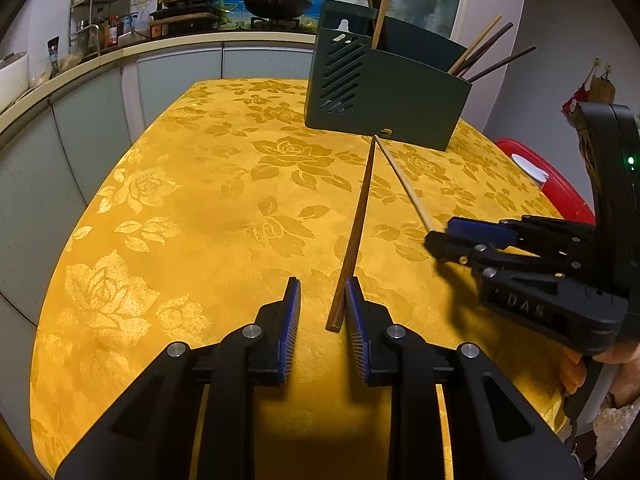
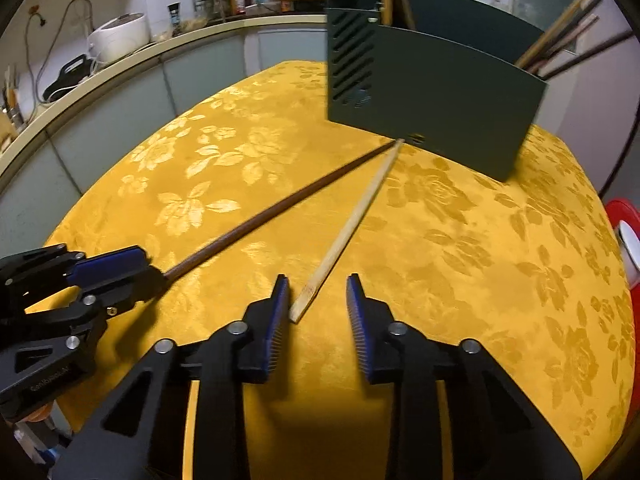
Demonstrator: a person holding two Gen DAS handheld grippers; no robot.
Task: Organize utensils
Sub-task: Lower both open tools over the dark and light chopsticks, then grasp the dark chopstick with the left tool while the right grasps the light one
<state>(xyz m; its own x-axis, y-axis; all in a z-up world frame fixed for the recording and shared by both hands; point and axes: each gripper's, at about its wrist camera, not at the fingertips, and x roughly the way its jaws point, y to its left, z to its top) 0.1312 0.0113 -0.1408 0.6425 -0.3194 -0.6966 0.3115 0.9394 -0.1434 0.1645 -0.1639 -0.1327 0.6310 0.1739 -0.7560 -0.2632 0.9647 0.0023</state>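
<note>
The dark brown round wooden chopstick (image 1: pixel 356 236) and pale square bamboo chopstick (image 2: pixel 347 228) lie on the yellow floral-brocade tablecloth (image 1: pixel 192 208), tips meeting at the dark green slotted plastic holder (image 1: pixel 384 96). Left gripper (image 1: pixel 323 312) and right gripper (image 2: pixel 318 304): ribbed blue pads apart, each straddling one chopstick's near end, one pad alongside it.

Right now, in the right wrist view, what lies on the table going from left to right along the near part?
Left gripper at the end of the dark chopstick → pale chopstick, its near end between the fingers of the right gripper → bare yellow tablecloth → red object past the table's right edge.
</note>
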